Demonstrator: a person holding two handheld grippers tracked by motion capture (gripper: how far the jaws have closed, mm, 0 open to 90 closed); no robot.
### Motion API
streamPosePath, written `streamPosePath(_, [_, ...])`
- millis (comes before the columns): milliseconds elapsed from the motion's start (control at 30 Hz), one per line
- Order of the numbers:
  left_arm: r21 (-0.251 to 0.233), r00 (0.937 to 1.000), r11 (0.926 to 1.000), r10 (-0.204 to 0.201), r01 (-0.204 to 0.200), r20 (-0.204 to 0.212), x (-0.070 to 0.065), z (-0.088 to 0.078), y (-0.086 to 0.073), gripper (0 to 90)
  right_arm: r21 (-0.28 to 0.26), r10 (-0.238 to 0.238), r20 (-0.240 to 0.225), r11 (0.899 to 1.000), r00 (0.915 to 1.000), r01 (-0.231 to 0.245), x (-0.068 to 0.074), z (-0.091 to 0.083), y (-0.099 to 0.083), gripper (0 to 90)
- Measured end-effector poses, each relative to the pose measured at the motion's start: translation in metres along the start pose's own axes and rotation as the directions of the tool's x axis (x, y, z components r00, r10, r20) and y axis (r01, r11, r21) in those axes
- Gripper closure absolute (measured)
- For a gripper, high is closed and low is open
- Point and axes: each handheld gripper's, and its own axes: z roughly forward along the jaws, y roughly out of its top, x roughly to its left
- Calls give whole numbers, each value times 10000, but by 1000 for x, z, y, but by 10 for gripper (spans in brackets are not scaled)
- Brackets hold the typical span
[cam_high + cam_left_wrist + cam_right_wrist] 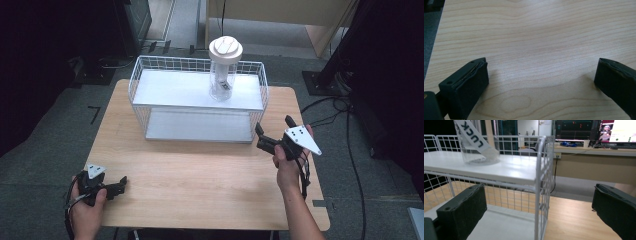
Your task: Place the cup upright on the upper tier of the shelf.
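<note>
A white wire rack [145,107] with two shelves stands at the back of the wooden table [200,175]. On its upper shelf stands a clear jar [223,75] with a white lid, whose base [477,152] appears in the right gripper view. My right gripper [274,129] is open just off the rack's right front corner [540,190], nothing between its jaws. My left gripper [122,185] is open near the table's front left edge, over bare wood [541,60].
Black cables [345,115] trail over the grey floor to the right of the table. A wooden cabinet [280,15] stands behind the rack. Across the room, a desk with lit monitors [621,128] comes into the right gripper view.
</note>
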Motion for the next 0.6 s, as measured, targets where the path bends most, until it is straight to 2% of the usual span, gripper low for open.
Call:
streamPosePath(433, [2,10000,10000,3,-3,2,0,0,0,0,391,146,451,9991,9989,-164,-21,-22,-31,0])
streamPosePath(600, [4,10000,10000,-17,17,-13,0,0,0,0,495,423,822,9977,9957,-464,-33,-32,-46,0])
